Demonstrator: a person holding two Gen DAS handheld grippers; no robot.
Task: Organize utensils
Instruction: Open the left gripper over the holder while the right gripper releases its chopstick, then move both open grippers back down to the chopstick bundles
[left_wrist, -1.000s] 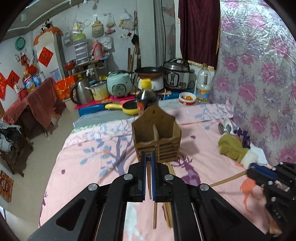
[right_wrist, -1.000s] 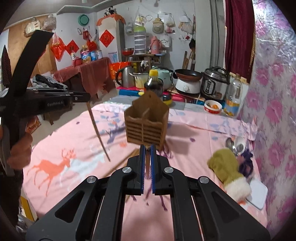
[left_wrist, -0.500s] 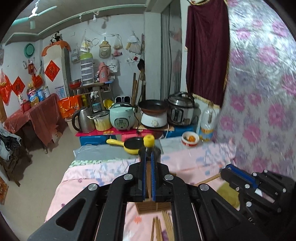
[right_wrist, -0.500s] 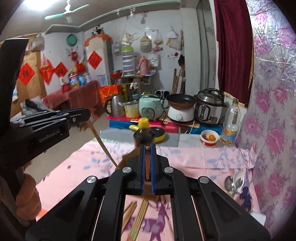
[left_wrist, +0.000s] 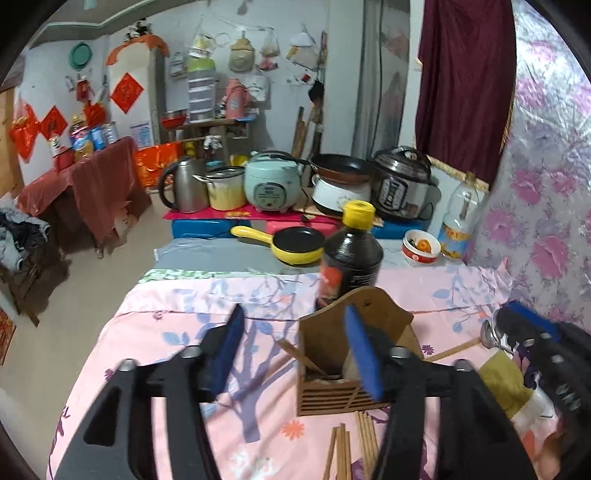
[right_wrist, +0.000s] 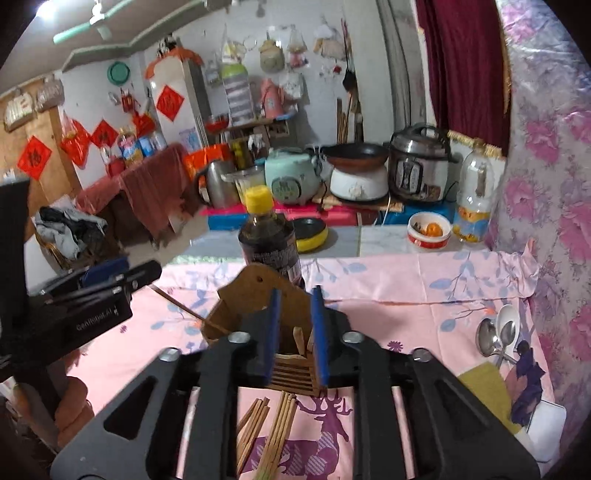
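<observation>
Jaws of left gripper (left_wrist: 291, 354) have just been opening, now spread wide and empty; right gripper (right_wrist: 295, 332) jaws have just been opening too, parted narrowly over the wooden holder (right_wrist: 258, 295), gripping nothing. Both point down at the holder on the pink cloth (right_wrist: 388, 280). Chopsticks they pinched a second ago now stand in the holder; more chopsticks (right_wrist: 273, 421) lie before it.

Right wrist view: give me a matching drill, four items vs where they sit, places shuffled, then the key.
Items:
1. wooden utensil holder
2. dark sauce bottle
3. metal spoons
4. loose chopsticks

Places:
A. flat on the cloth in front of the holder
B. by the floral wall, far right
C. directly behind the holder
D. centre of the pink cloth, a chopstick inside

Pairs: 1-D, 2-C, 3-B, 4-A
</observation>
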